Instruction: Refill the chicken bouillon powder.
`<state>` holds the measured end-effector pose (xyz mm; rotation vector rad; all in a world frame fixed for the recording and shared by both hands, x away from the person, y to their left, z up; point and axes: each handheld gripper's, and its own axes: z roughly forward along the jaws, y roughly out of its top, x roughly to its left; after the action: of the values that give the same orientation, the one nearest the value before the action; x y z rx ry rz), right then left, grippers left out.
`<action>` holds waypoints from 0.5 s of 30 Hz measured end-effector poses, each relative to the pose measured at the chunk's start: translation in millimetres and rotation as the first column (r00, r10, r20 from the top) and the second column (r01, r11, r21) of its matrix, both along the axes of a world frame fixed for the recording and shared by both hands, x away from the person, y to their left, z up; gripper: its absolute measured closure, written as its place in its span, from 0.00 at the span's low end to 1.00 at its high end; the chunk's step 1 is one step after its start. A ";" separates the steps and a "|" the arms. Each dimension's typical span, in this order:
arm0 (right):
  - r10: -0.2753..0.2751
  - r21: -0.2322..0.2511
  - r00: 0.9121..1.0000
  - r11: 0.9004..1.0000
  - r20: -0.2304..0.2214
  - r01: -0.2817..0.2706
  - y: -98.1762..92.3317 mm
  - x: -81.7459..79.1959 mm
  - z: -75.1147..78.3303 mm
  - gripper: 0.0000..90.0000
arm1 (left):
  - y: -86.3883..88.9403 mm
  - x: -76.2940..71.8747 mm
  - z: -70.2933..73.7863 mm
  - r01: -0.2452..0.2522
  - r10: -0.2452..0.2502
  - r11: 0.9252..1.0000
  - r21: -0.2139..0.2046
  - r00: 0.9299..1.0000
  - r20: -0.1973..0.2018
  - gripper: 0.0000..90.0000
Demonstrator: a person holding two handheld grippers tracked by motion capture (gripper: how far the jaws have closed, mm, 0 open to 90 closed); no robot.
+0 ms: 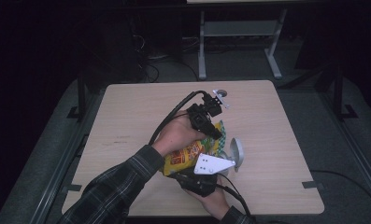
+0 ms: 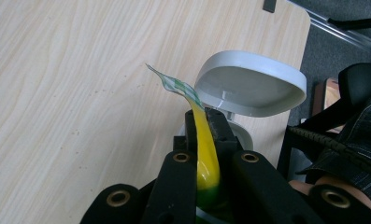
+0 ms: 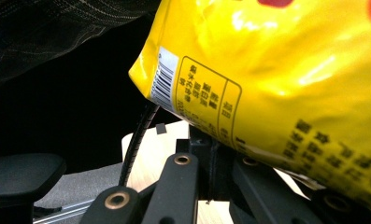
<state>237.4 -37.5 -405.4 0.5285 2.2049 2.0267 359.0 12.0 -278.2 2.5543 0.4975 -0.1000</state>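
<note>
A yellow snack bag [image 1: 187,156] with red print is held up over the wooden table [image 1: 127,107], between my two grippers. My left gripper [image 1: 215,131] comes in from above the bag. In the left gripper view its jaws [image 2: 205,119] are shut on the bag's thin edge [image 2: 206,154], and the green-and-white seal curls out past them. My right gripper [image 1: 195,169], with its grey plate on top, is at the bag's near end. Its jaws [image 3: 209,142] stand closed at the lower edge of the bag [image 3: 276,79]. A small grey bin [image 1: 238,153] with its flip lid [image 2: 248,84] raised stands right beside the bag.
A round cable hole [image 1: 219,93] sits near the table's far edge. Bare wood [image 2: 57,93] stretches to the left of the hands. Grey desk legs [image 1: 202,46] stand on the dark floor beyond the table. Black cables trail from both grippers.
</note>
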 end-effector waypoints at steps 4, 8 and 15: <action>0.000 0.002 1.000 1.000 -0.002 0.000 -0.2 0.1 0.0 1.00 | -0.6 -0.2 -0.1 -0.003 0.003 1.000 -0.002 1.000 -0.001 1.00; -0.002 0.004 1.000 1.000 0.001 0.002 -0.6 0.2 0.4 1.00 | -1.2 -0.3 0.6 -0.001 0.001 1.000 0.000 1.000 0.001 1.00; -0.002 0.007 1.000 1.000 0.000 0.002 -0.9 0.2 0.6 1.00 | -1.9 0.0 0.8 0.004 -0.004 1.000 0.005 1.000 0.001 1.00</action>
<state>237.6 -38.3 -404.8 0.5312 2.1976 2.0339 358.9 10.1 -277.5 2.5602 0.4933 -0.0986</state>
